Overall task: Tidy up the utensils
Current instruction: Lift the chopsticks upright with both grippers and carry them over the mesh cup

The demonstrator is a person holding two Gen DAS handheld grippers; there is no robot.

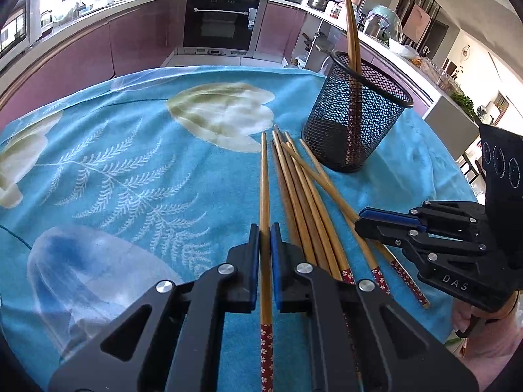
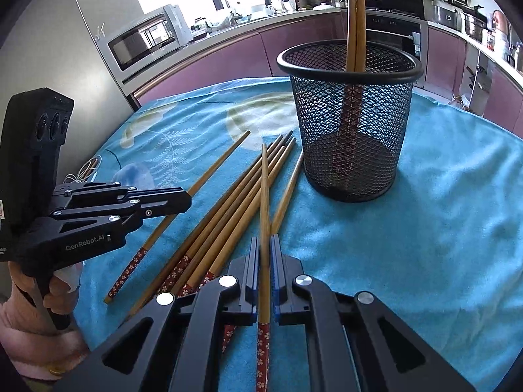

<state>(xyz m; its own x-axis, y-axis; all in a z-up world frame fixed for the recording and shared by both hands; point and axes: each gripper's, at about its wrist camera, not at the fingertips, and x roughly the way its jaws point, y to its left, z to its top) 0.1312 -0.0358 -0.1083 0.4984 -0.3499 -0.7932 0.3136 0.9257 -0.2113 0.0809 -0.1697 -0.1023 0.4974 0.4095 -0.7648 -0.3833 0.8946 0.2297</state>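
On the blue floral cloth, the left gripper is closed on one chopstick, its blue pads pressed against the shaft on both sides. The stick's thin end points away across the cloth; its red flowered end runs back under the tool. In the right wrist view this same gripper comes in from the left edge, held by a hand.

Just to its right lies the pile of loose chopsticks, fanned on the cloth, thin ends toward the cup, red flowered ends nearer the person.

Next is the right gripper, likewise clamped on a single chopstick, which slants across the top of the pile. From the left wrist view, this gripper shows side-on at the right edge.

Furthest right, beyond the pile, stands the black mesh cup, upright on the cloth. Two chopsticks lean inside it, red ends down, thin ends above the rim.
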